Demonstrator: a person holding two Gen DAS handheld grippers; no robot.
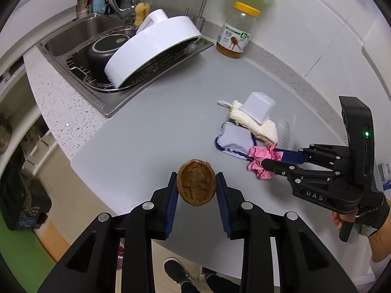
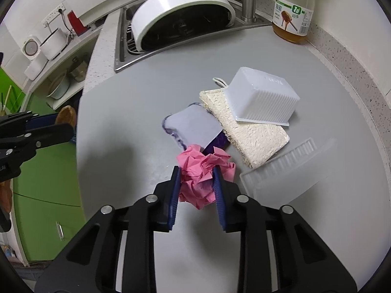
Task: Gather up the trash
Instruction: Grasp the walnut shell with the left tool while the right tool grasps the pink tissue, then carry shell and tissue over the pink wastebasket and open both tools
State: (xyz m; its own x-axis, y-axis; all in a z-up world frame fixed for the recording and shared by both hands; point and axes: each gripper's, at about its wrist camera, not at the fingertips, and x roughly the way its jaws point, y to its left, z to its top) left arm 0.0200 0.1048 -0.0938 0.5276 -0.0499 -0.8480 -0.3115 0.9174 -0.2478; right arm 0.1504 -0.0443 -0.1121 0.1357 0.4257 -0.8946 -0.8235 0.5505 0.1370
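Brown walnut shell (image 1: 196, 182) sits clamped between the blue pads of the left gripper (image 1: 196, 188), whose jaws close on its two sides, above the near edge of the grey tabletop (image 1: 151, 131). Crumpled pink paper (image 2: 201, 174) is pinched between the jaws of the right gripper (image 2: 196, 188), low over the tabletop; in the left wrist view this paper appears at 3 o'clock from the shell, well apart from it. Just beyond the paper, at 12 o'clock in the right wrist view, lies a lilac cloth with a purple edge (image 2: 193, 125), touching it. A cream loofah pad (image 2: 246, 134) lies beside the cloth at 2 o'clock, with an upturned white plastic tub (image 2: 262, 100) resting on it. A clear plastic lid (image 2: 288, 168) lies at 3 o'clock. A honey jar (image 2: 293, 7) stands at the back wall, near the sink (image 1: 80, 34).
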